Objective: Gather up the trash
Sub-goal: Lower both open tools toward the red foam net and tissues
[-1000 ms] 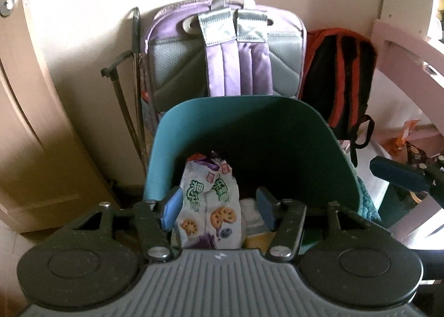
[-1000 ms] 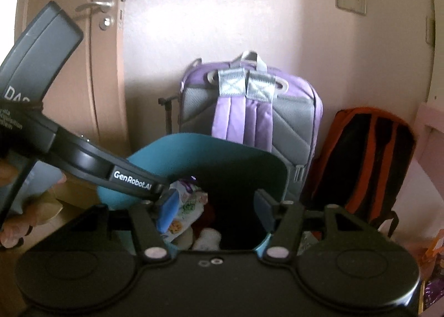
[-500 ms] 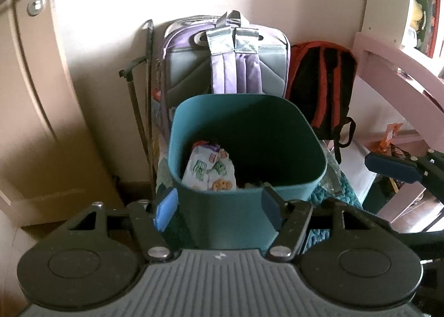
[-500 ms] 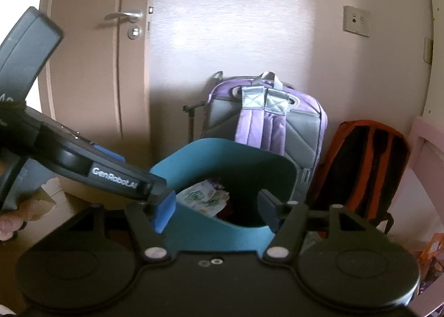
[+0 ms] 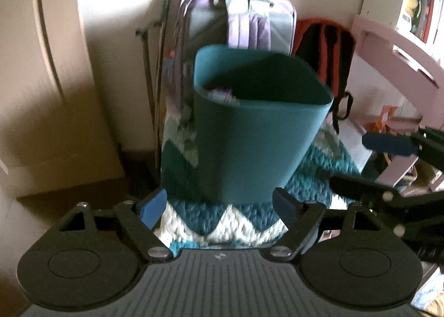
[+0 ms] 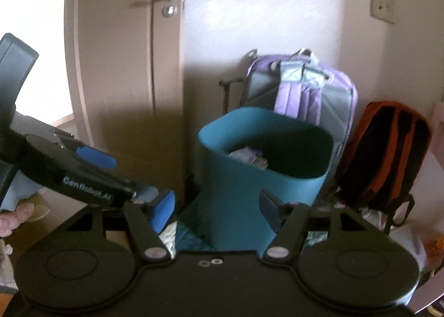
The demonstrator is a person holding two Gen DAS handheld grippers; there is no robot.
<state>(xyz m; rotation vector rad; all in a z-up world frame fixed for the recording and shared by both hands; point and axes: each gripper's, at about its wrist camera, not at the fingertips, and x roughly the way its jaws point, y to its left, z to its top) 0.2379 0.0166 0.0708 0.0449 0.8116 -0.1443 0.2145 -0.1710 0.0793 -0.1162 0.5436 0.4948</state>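
A teal trash bin [image 5: 258, 133] stands upright on a teal and white rug [image 5: 238, 222]; it also shows in the right wrist view [image 6: 258, 175]. A snack wrapper [image 5: 222, 94] lies inside it near the left rim, also seen from the right wrist [image 6: 249, 156]. My left gripper [image 5: 219, 206] is open and empty, short of the bin's base. My right gripper [image 6: 216, 207] is open and empty, in front of the bin. The right gripper's fingers [image 5: 388, 145] show at the right of the left wrist view.
A purple backpack [image 5: 244, 20] and a black and orange backpack [image 6: 385, 156] lean on the wall behind the bin. A door [image 6: 125, 67] stands to the left. Pink furniture [image 5: 399, 47] is at the right. A folded dark stick [image 5: 155, 81] leans beside the purple backpack.
Both grippers have pulled back and down from over the bin. The bin now looks smaller and farther, and its outer side and the rug show.
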